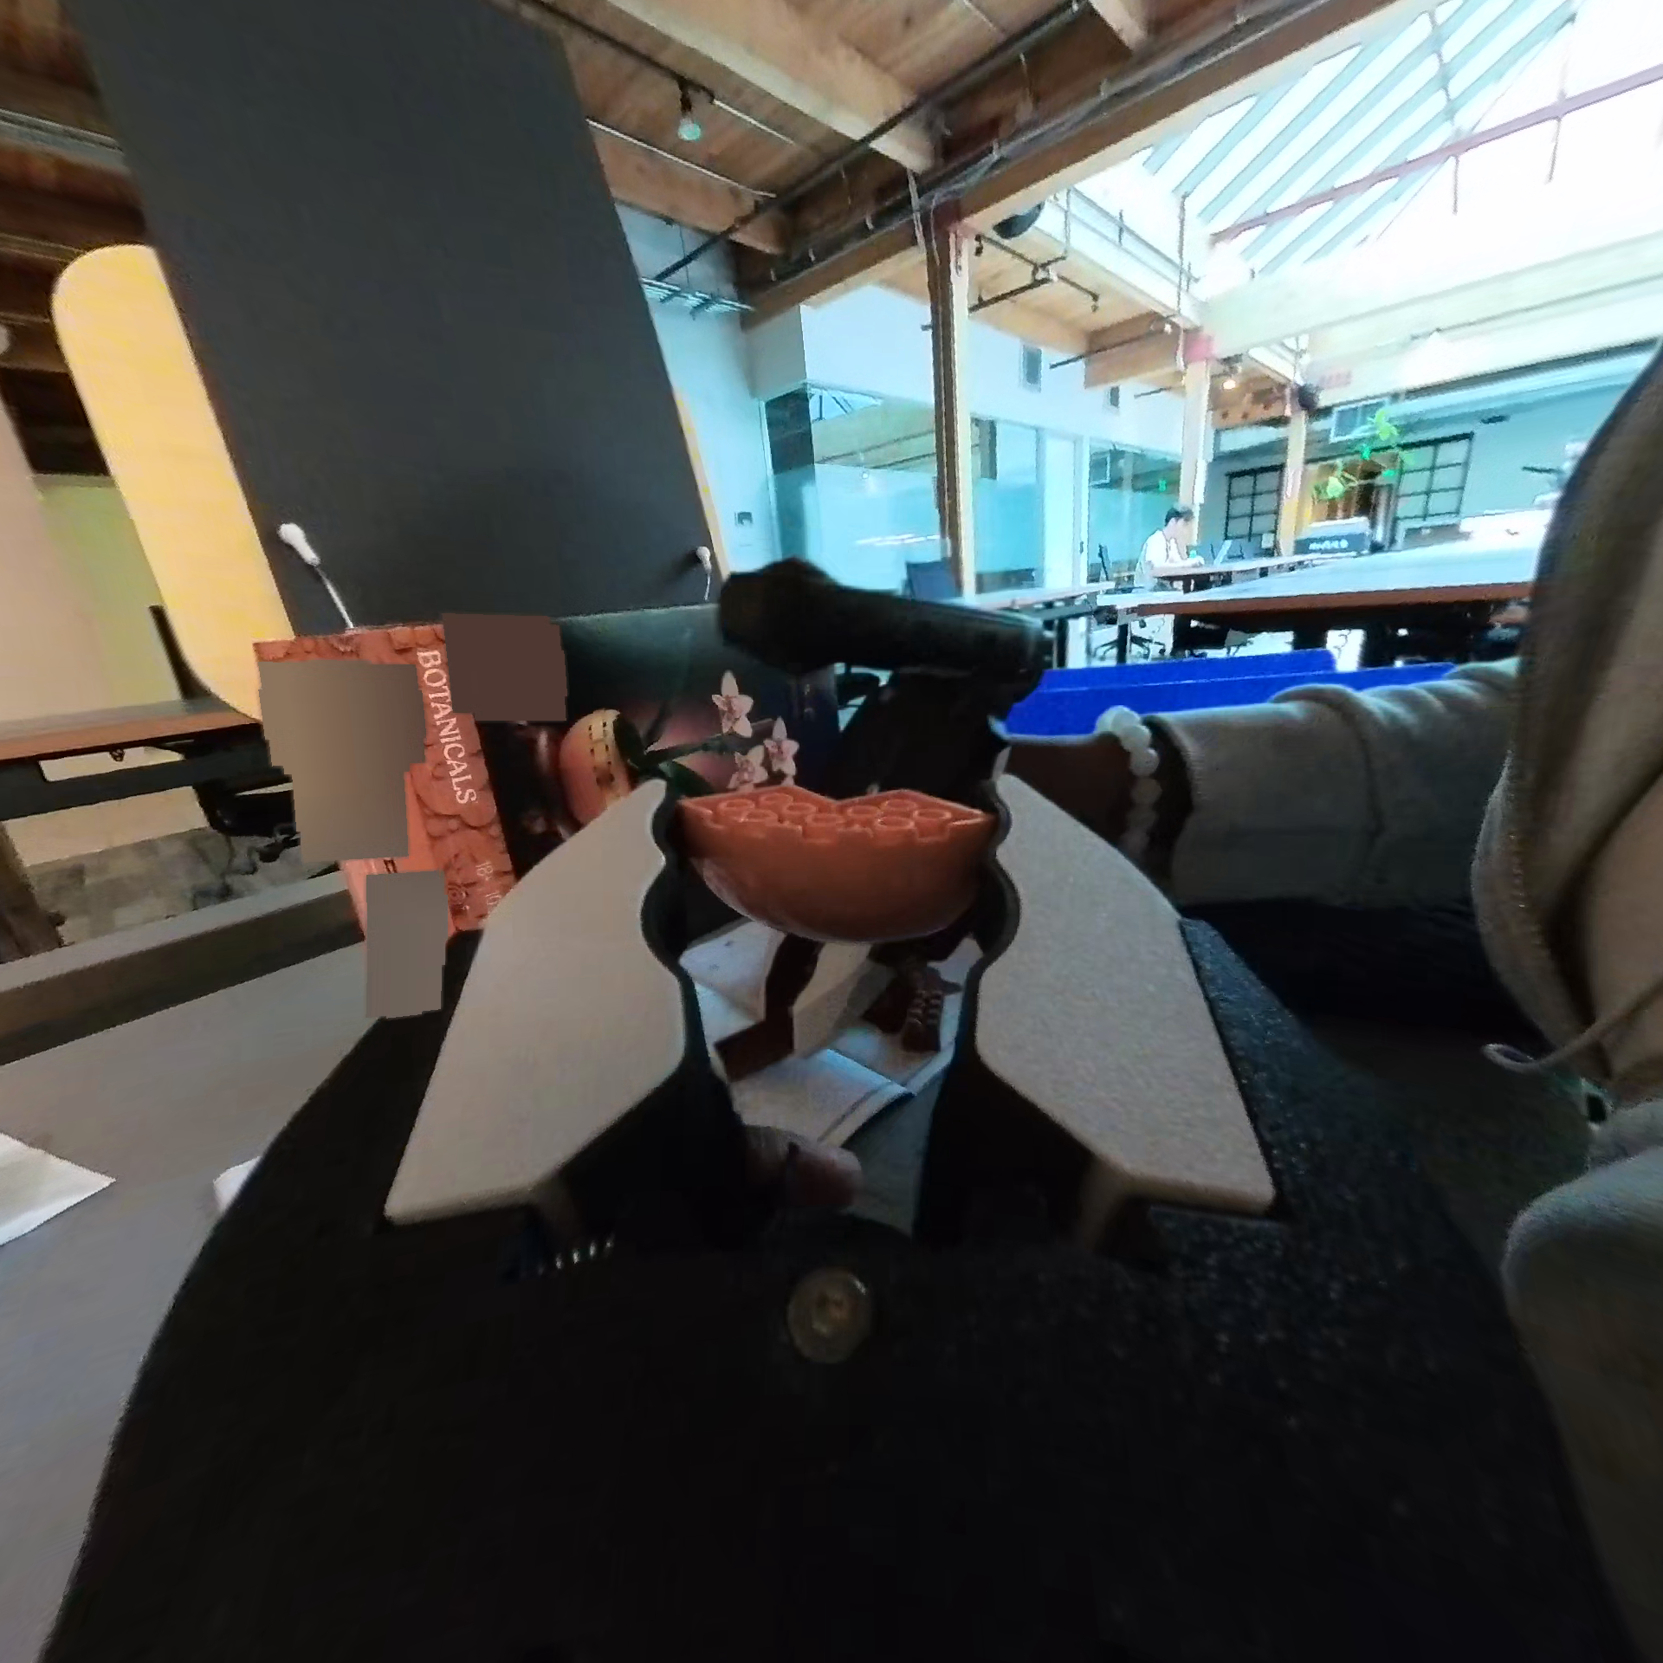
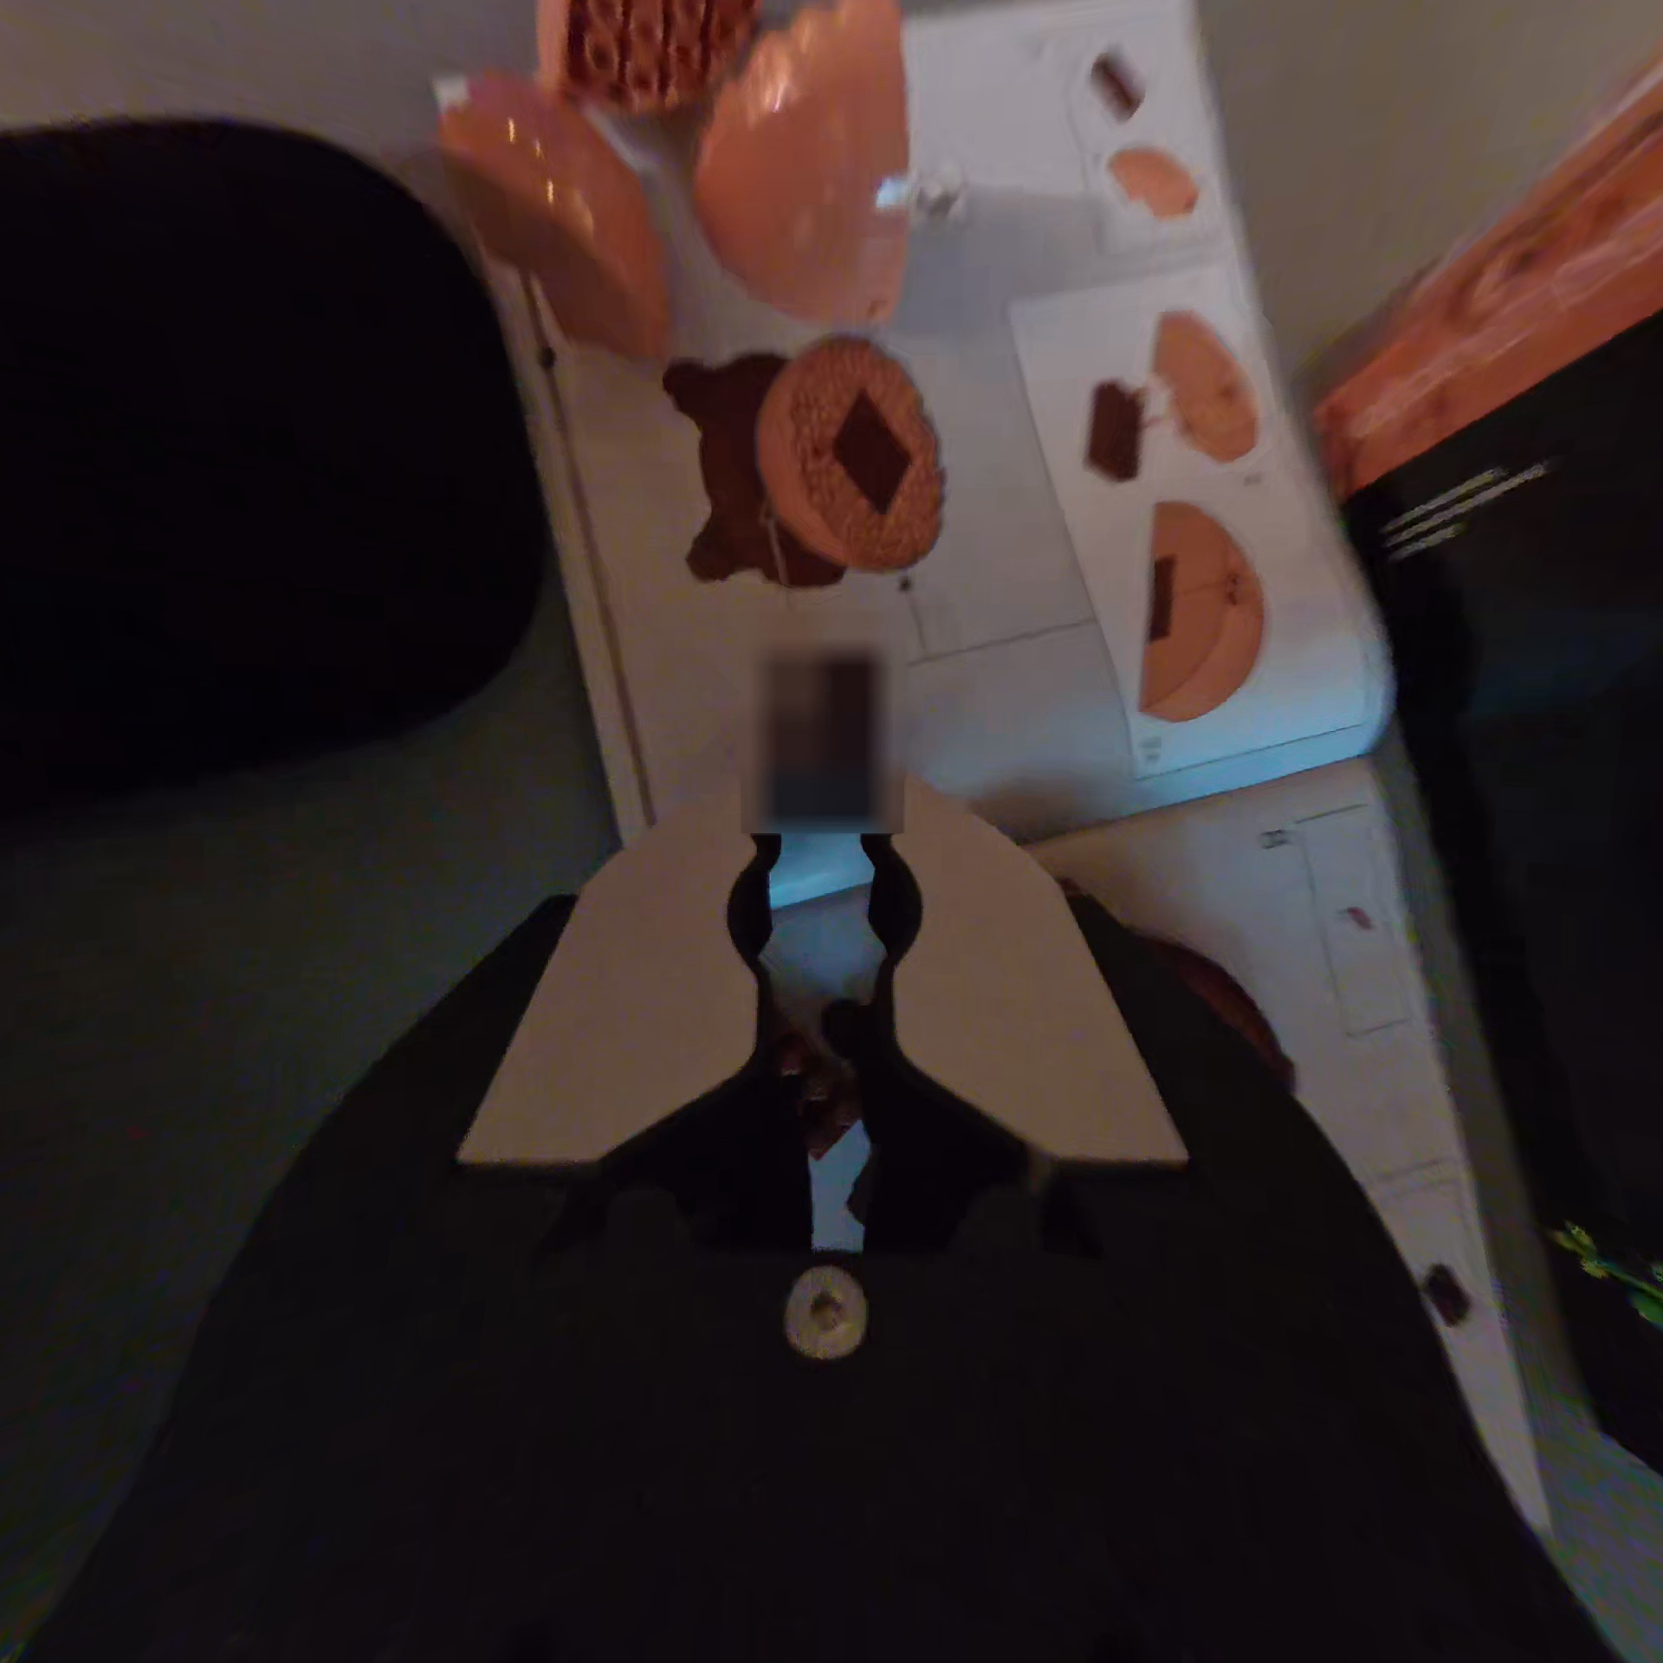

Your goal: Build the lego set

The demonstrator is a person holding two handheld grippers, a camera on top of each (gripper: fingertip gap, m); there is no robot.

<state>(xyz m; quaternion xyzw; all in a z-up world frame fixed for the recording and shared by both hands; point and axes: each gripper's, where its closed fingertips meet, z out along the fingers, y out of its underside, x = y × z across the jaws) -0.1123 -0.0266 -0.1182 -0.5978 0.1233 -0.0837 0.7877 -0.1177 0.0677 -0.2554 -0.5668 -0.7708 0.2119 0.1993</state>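
The left hand-held gripper [image 1: 832, 832] is clamped on an orange studded half-bowl piece [image 1: 832, 864], both pads pressing its sides, above the open instruction booklet [image 1: 810, 1089] on the worktop [image 1: 135, 1080]. The right hand-held gripper [image 2: 823, 837] hangs over the booklet with jaws narrowly apart; a blur hides its tips, so whether it holds anything cannot be told.
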